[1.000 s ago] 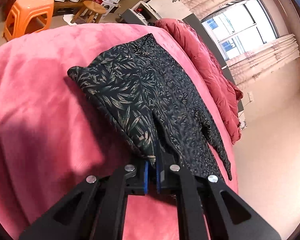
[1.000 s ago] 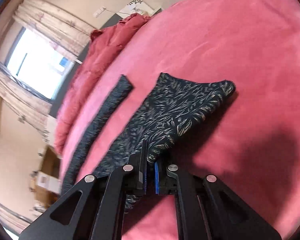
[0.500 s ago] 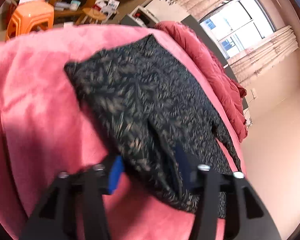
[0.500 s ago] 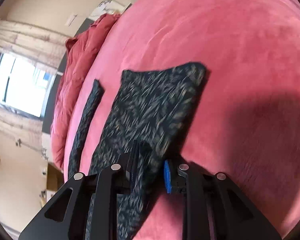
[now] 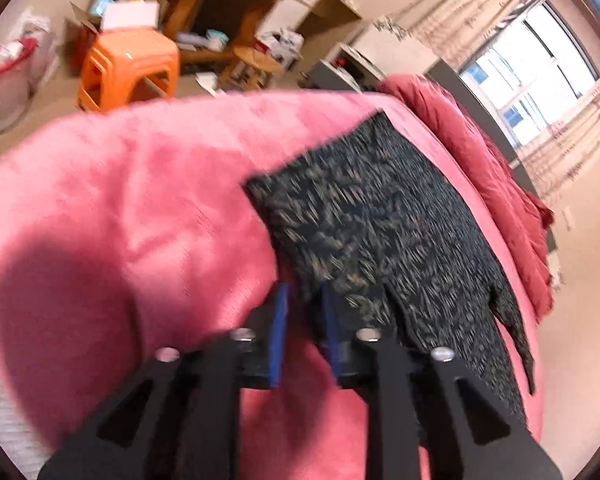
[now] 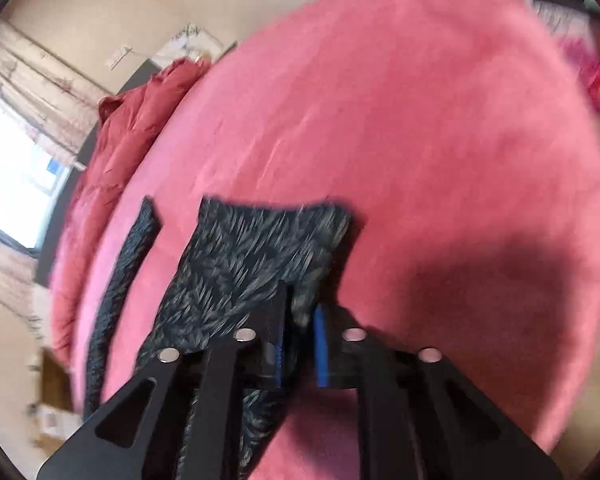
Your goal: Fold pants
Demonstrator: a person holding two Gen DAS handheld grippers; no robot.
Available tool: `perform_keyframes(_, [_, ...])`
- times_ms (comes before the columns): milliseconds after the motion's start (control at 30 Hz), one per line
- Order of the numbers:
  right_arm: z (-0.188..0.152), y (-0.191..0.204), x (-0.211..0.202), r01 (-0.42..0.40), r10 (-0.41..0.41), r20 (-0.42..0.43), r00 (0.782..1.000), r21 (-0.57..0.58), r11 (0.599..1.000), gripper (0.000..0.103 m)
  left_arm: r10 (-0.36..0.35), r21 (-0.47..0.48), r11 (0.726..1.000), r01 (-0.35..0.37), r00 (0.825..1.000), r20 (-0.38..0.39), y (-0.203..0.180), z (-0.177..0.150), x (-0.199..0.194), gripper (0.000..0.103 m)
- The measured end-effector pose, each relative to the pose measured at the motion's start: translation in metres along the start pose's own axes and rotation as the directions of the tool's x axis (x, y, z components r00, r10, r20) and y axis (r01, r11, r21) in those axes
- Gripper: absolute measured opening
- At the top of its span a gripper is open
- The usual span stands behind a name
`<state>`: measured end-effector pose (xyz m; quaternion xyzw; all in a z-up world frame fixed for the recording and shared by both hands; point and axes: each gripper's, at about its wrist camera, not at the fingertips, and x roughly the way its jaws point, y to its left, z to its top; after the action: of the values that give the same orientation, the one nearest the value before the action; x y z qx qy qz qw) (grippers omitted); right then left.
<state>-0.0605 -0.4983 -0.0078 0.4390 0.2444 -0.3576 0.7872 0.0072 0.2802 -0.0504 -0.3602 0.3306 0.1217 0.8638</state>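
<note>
Here the pants lie folded on the pink bed cover. The left gripper is narrowing, its gap beside the cloth edge, apparently gripping nothing; the right gripper is opening narrowly with cloth between its pads. A snagged hem could be dragged, undoing the fold. No writing can be read.

Soft pink plush bed cover spread wide, with a crumpled dark red quilt bunched along its far edge under a bright curtained window. Beyond the bed, on the beige floor: orange plastic stool, small round wooden stool, cluttered wooden desk.
</note>
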Motion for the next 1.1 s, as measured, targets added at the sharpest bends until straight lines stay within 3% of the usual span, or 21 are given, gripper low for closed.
perform_keyframes(67, [0.002,-0.004,-0.018,0.018,-0.018,0.110,0.994,0.005,1.000,0.054,0.006,-0.007,1.000,-0.005,0.998,0.055,0.000,0.003,-0.012,0.035])
perform_keyframes(100, [0.002,-0.005,-0.025,-0.001,0.000,0.151,0.989,0.006,1.000,0.056,0.015,-0.005,1.000,-0.014,0.996,0.082,-0.002,0.005,-0.017,0.037])
perform_keyframes(167, [-0.002,0.005,-0.040,-0.026,0.040,0.221,0.975,-0.064,0.998,0.056,0.049,0.008,0.999,-0.051,0.986,0.159,-0.004,0.008,-0.030,0.056])
perform_keyframes(200, [-0.007,0.009,-0.045,-0.045,0.066,0.228,0.971,-0.095,0.994,0.056,0.068,0.012,0.997,-0.073,0.977,0.203,-0.005,0.009,-0.038,0.061])
perform_keyframes(300, [-0.024,0.043,-0.042,-0.130,0.176,0.153,0.972,-0.269,0.954,0.056,0.065,0.016,0.997,-0.072,0.962,0.266,-0.008,0.017,-0.050,0.068])
perform_keyframes(367, [-0.038,0.062,-0.040,-0.154,0.200,0.093,0.975,-0.365,0.918,0.056,0.034,0.039,0.998,-0.044,0.970,0.239,-0.012,0.021,-0.048,0.076])
perform_keyframes(533, [-0.097,0.120,-0.028,-0.221,0.209,-0.090,0.974,-0.587,0.778,0.056,-0.043,0.122,0.992,0.031,0.994,0.096,-0.042,0.025,-0.024,0.089])
perform_keyframes(733, [-0.159,0.182,-0.021,-0.280,0.246,-0.158,0.956,-0.733,0.619,0.056,-0.123,0.191,0.973,0.128,0.992,-0.039,-0.092,0.039,0.010,0.095])
perform_keyframes(833, [-0.178,0.198,-0.009,-0.277,0.241,-0.165,0.957,-0.772,0.572,0.056,-0.109,0.220,0.968,0.123,0.991,-0.074,-0.115,0.057,0.031,0.095])
perform_keyframes(967, [-0.190,0.209,0.011,-0.252,0.187,-0.176,0.966,-0.796,0.551,0.057,-0.055,0.239,0.968,0.072,0.996,-0.076,-0.132,0.089,0.060,0.095])
perform_keyframes(1100, [-0.194,0.215,0.011,-0.268,0.192,-0.193,0.962,-0.800,0.537,0.067,-0.012,0.193,0.981,0.031,0.995,-0.102,-0.136,0.119,0.095,0.094])
